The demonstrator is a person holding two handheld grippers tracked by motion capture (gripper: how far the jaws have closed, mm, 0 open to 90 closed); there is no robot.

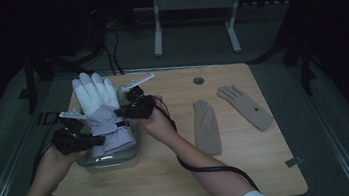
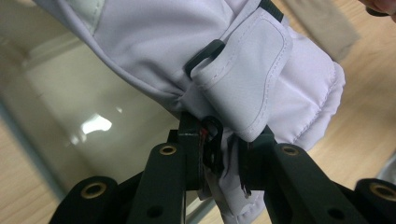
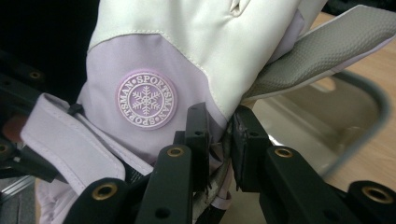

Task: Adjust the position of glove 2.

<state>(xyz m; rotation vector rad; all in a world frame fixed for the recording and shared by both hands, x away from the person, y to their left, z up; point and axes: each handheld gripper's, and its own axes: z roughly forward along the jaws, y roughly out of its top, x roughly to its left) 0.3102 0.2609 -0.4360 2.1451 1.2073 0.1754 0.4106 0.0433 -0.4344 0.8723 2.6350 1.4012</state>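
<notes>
Both the left gripper (image 1: 98, 138) and right gripper (image 1: 120, 113) clamp the ski glove (image 1: 99, 107), left of frame; lower it level into the clear container (image 1: 112, 160) beneath

A wooden table (image 1: 172, 179) is carrying a clear box (image 1: 114, 159) on its left side. Two tan gloves (image 1: 206, 127) (image 1: 245, 106) are lying flat on its right side.

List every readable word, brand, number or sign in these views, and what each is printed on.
"SPORTSMAN • SPORTSMAN", ringed around a snowflake sign: round lilac badge on the white and lilac padded ski glove.
Nothing legible on the two beige knit gloves, the clear container or the wooden table.
</notes>
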